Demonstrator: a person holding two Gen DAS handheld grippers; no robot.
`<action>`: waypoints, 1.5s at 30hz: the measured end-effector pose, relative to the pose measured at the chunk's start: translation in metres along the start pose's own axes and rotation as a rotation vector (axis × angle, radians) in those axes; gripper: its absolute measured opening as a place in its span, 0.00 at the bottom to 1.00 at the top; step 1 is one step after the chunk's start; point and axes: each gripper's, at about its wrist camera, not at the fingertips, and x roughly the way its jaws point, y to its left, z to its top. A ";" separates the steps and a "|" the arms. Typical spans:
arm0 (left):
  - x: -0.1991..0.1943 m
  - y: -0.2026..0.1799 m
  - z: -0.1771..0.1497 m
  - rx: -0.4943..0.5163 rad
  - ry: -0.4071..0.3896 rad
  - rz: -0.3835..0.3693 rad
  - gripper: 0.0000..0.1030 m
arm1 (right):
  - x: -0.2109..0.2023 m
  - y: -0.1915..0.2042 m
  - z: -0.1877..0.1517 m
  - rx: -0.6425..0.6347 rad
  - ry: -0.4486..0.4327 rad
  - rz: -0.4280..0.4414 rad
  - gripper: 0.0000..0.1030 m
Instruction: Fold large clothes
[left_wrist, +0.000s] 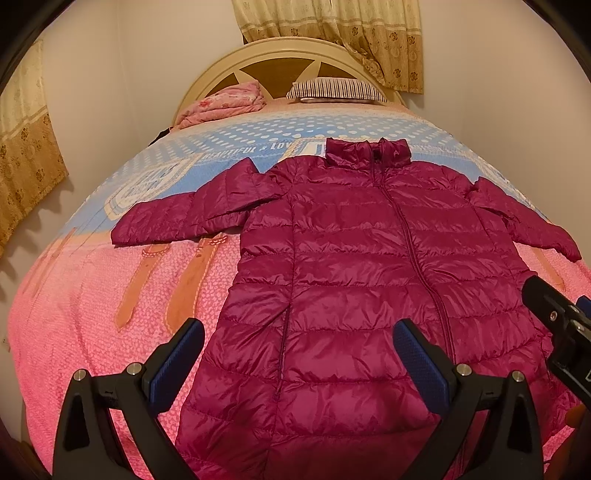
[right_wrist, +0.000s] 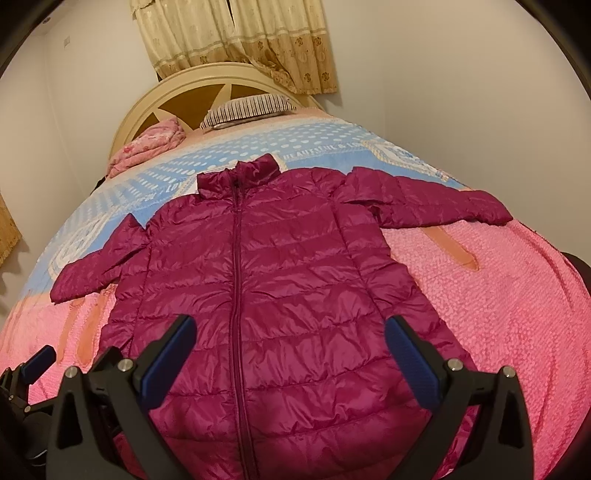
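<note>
Two grippers hang over the near end of a jacket (left_wrist: 351, 266), and neither has hold of anything. The left gripper (left_wrist: 299, 354) stands wide open, its blue pads (left_wrist: 421, 354) apart above the lower left panel near the hem. The right gripper (right_wrist: 290, 349) is likewise wide open above the lower right panel, empty.

The jacket, a magenta quilted long one, lies face up and zipped on the bed (left_wrist: 74, 332), collar toward the headboard (right_wrist: 147, 107), hem toward the operator. Both sleeves lie spread outward; the left sleeve (left_wrist: 177, 218) is bent at the elbow, and the right sleeve (right_wrist: 436, 206) reaches onto the pink cover.

Risks, as judged:
- Shell fabric looks slick and puffy. A shallow pinch is likely to slip out, or take the top layer only and leave the back layer behind.
- Trapped air may spring any fold open once released.
- A lift at unequal heights would skew the fold line off the zip (right_wrist: 236, 280).
- Sleeves left out would drag and bunch under the body.

Surroundings: a striped pillow (left_wrist: 336, 88) and a pink bundled quilt (left_wrist: 225, 101) sit at the headboard, well apart from the jacket. Curtains (right_wrist: 236, 40) hang behind. Nothing lies on the jacket or obstructs the fold; space on the cover to either side appears adequate.
</note>
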 end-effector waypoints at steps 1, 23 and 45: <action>0.000 0.000 0.000 0.000 0.000 0.000 0.99 | 0.001 0.000 0.000 -0.002 0.002 -0.004 1.00; 0.081 0.031 0.100 0.113 -0.070 -0.034 0.99 | 0.058 -0.091 0.095 0.003 -0.003 -0.231 0.98; 0.207 0.036 0.083 0.010 0.052 -0.013 0.99 | 0.140 -0.353 0.124 0.549 0.125 -0.546 0.83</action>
